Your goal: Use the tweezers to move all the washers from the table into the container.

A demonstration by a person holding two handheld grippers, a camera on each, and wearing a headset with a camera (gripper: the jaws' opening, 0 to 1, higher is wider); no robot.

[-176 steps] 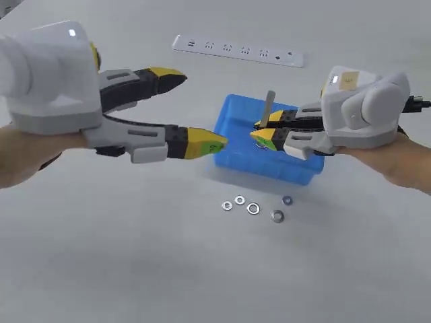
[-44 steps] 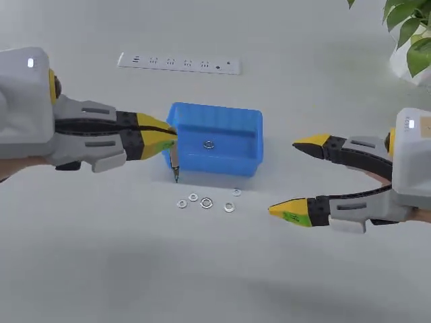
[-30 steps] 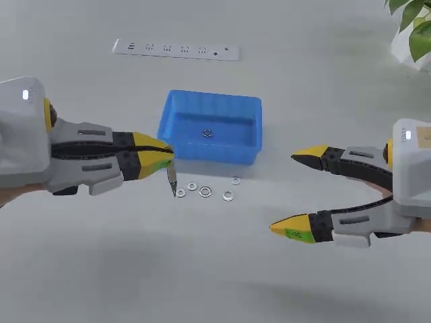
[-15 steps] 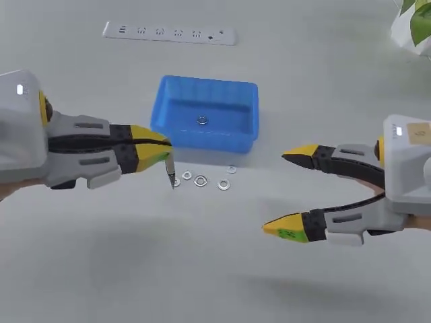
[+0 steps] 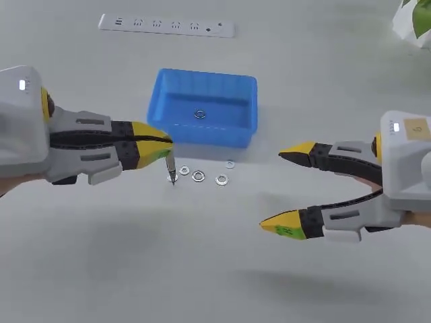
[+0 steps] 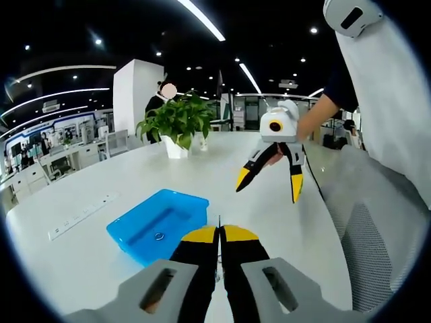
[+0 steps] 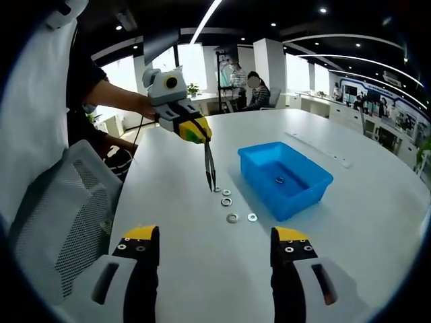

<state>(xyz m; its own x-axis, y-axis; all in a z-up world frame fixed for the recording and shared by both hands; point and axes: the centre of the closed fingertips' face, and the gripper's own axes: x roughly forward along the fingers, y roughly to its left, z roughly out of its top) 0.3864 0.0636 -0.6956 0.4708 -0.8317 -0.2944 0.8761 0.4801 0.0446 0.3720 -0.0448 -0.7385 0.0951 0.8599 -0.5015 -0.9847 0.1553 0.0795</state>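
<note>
My left gripper [image 5: 165,145] is shut on thin metal tweezers [image 5: 171,168], which point down at the table. Their tips rest at the leftmost washer [image 5: 172,178] of several small washers [image 5: 198,176] lying in a row before the blue container [image 5: 202,87]. One washer [image 5: 199,114] lies inside it. My right gripper [image 5: 271,190] hovers open to the right of the row, holding nothing. The right gripper view shows the tweezers [image 7: 209,165] hanging from the left gripper [image 7: 192,131] over the washers [image 7: 226,201], beside the container [image 7: 306,192].
A white power strip [image 5: 166,25] lies on the table beyond the container. A potted plant [image 5: 414,20] stands at the far right corner. A mesh office chair [image 7: 67,202] stands at the table's edge. The table surface is white.
The tweezers were first in the right gripper over the container; now the left gripper holds them. In the last second it lowered their tips from the container's front to the leftmost washer.
</note>
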